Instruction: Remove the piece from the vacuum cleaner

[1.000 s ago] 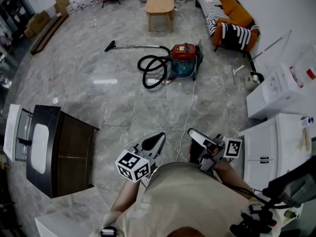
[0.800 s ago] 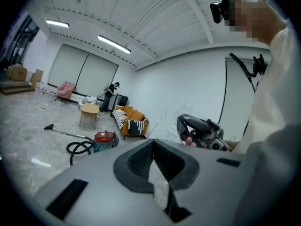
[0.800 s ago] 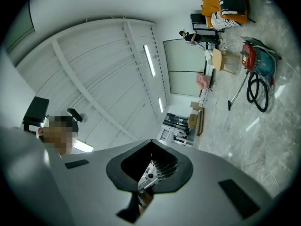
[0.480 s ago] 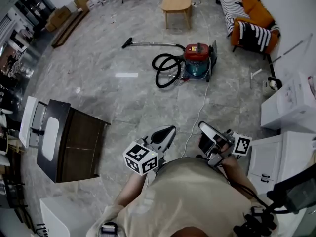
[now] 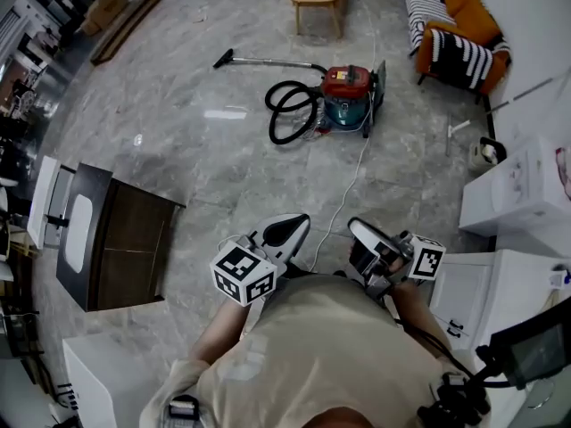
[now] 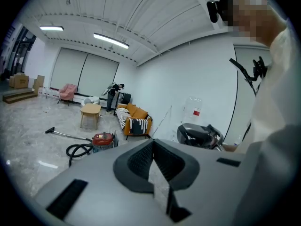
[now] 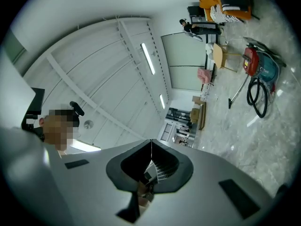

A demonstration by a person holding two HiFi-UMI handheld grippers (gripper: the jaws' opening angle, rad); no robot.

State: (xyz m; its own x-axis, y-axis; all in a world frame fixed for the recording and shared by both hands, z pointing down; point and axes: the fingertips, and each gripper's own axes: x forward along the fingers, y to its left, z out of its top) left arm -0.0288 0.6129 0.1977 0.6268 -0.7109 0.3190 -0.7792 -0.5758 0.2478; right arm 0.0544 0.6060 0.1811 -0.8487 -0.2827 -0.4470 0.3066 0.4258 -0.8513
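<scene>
- The left tool (image 5: 299, 223) sits low in the middle of the head view. Its jaws are pressed together with nothing between them, and its tip points up the frame.
- The right tool (image 5: 357, 228) is just to the right of it. Its jaws are also fully together and empty.
- Each tool carries a marker cube, the left one (image 5: 243, 275) at lower centre and the right one (image 5: 426, 259) further right. Both are close in front of the person's beige shirt (image 5: 330, 355).
- A white cord (image 5: 350, 181) runs up the grey stone floor (image 5: 178, 150) between the two tools.
- The cord leads to the vacuum cleaner (image 5: 348, 92) in the upper middle of the frame, well apart from both tools. It has a red top and a teal body, and stands on the floor.
- Its black hose (image 5: 287, 119) lies coiled just to its left. A grey tube (image 5: 272, 61) stretches further left to a dark floor nozzle (image 5: 223, 59).
- An orange sofa (image 5: 451, 20) with striped cushions is at the upper right.
- A dark cabinet (image 5: 125, 248) stands at the left edge.
- White cabinets (image 5: 522, 194) line the right side.
</scene>
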